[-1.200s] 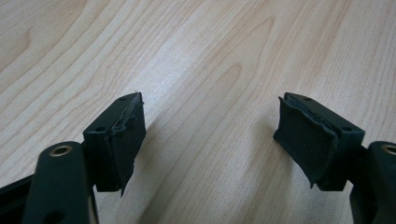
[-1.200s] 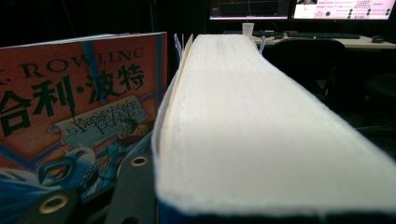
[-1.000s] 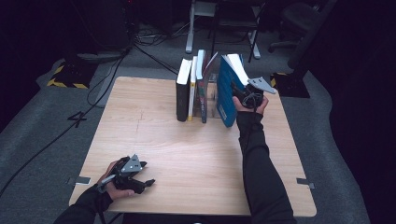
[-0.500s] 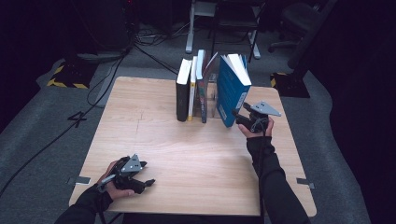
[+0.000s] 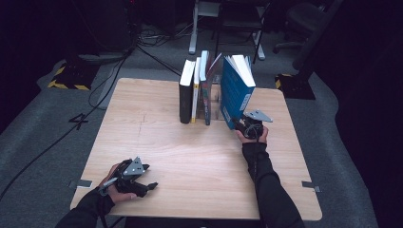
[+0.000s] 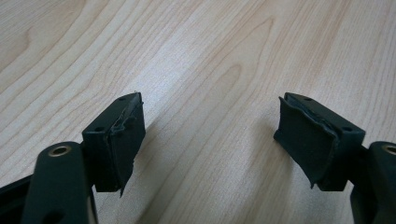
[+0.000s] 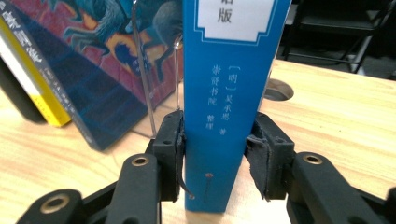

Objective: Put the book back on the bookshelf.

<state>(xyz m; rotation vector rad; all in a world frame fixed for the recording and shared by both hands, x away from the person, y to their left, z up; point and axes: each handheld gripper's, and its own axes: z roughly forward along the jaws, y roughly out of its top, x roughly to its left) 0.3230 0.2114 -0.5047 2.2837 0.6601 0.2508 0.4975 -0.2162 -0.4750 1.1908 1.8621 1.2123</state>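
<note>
the left gripper (image 5: 151, 185) rests at the near left corner of the wooden table (image 5: 190, 156), held in the person's left hand (image 5: 114, 187). in the left gripper view its jaws stand wide apart over bare wood, with nothing between them. farther back, near the middle of the far edge, a black book (image 5: 185, 92), a yellow-spined book (image 5: 195, 90) and a book with a colourful cover (image 5: 206, 90) stand in a row. just right of them the blue book (image 5: 235, 90) stands on the table, tilted. the right gripper (image 5: 236, 124) sits at its lower spine; its jaws have just been closing, and the right gripper view shows both pads pressed on the spine's two sides.
</note>
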